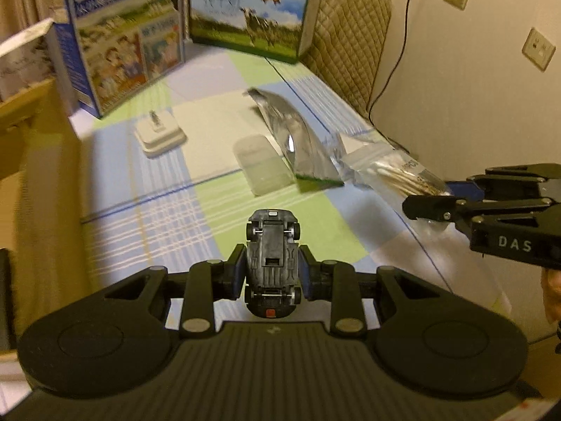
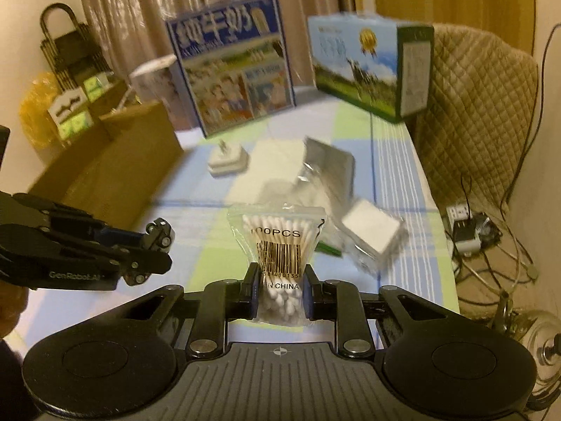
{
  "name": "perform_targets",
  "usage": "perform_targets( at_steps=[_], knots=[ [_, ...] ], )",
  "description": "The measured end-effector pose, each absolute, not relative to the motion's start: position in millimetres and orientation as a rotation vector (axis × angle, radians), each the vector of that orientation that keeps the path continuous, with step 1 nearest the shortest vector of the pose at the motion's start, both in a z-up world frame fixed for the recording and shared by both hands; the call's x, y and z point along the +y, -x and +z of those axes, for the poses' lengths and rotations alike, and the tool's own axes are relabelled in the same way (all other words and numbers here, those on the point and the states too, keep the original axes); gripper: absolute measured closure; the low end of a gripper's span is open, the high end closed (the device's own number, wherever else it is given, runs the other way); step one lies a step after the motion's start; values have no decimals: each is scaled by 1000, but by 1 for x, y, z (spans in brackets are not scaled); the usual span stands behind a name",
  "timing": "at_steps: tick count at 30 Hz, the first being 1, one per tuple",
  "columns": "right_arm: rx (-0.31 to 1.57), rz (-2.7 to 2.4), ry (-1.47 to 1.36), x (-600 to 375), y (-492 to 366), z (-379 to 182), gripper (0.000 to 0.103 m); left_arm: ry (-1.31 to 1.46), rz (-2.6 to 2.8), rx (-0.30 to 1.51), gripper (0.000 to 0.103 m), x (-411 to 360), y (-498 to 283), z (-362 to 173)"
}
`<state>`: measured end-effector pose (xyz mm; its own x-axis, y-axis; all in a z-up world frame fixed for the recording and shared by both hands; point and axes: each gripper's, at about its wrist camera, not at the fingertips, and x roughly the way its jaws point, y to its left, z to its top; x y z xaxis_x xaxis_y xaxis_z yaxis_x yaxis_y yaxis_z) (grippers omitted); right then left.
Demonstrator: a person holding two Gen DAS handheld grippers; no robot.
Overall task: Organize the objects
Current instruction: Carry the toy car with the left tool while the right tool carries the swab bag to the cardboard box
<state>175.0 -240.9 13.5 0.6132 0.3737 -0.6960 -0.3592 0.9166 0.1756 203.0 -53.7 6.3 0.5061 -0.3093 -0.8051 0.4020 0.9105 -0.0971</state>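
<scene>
— What have the jaws got?

— Left gripper [image 1: 272, 269] clamps a small dark grey toy car [image 1: 272, 259], belly up; right gripper [image 2: 279, 289] pinches a clear bag of cotton swabs [image 2: 278, 245], both above the checked worktop [image 1: 168, 203].

— Much left?

— I'd say yes: a silver foil pouch [image 1: 298, 140], a white charger [image 1: 159, 132] and a wrapped white block [image 2: 371, 233] lie loose. The brown cardboard box [image 2: 115, 161] beside it, contents hidden.
</scene>
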Motion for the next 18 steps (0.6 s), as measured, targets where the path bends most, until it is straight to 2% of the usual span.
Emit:
perform_targets(
  at_steps=[18],
  knots=[
    [741,561,45,-144,-100,67,83,-63,-338,814,77,30,-120,95]
  ],
)
